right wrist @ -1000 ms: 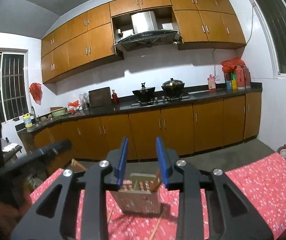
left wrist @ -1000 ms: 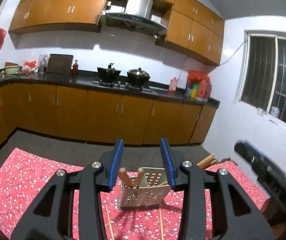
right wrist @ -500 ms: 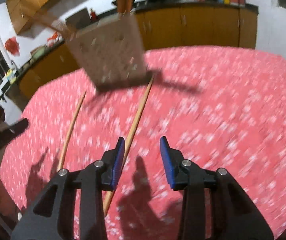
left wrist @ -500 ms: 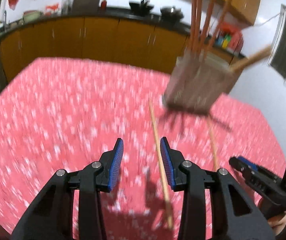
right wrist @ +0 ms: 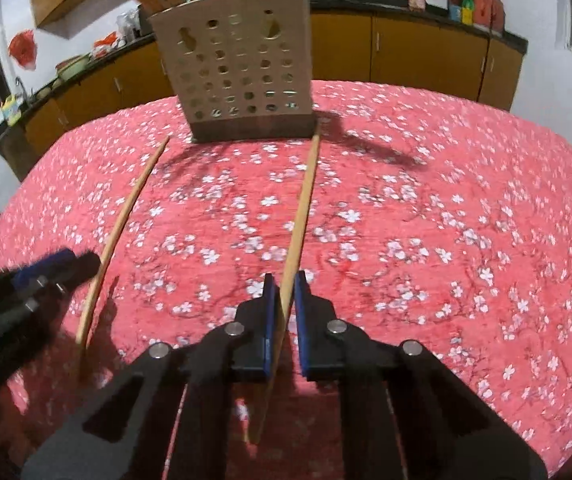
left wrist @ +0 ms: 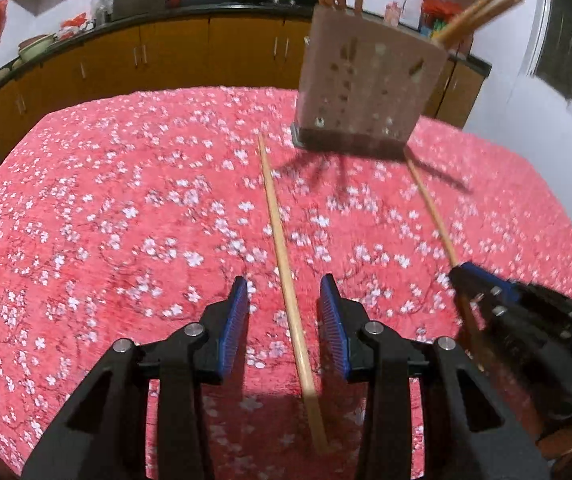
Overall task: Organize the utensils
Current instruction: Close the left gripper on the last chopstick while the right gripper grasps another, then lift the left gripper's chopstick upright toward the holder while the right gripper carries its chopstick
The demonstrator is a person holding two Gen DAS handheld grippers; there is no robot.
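Between right tongs (right wrist: 284, 300), chopstick (right wrist: 303, 204), clamped

Landmark: perforated utensil holder (left wrist: 369, 92), standing on a red floral tablecloth (left wrist: 106, 220), several chopsticks upright or leaning in it.

- Loose chopstick (left wrist: 282, 256): lies flat on the cloth, far tip just beside the holder's near left corner, running toward the camera.
- Left gripper (left wrist: 284, 296): blue pads set apart either side of that chopstick, not touching it.
- Second chopstick (left wrist: 431, 208): runs from the holder's near right corner to the right gripper (left wrist: 459, 276), whose tips meet it.
- Kitchen cabinets (left wrist: 166, 56): behind the holder.
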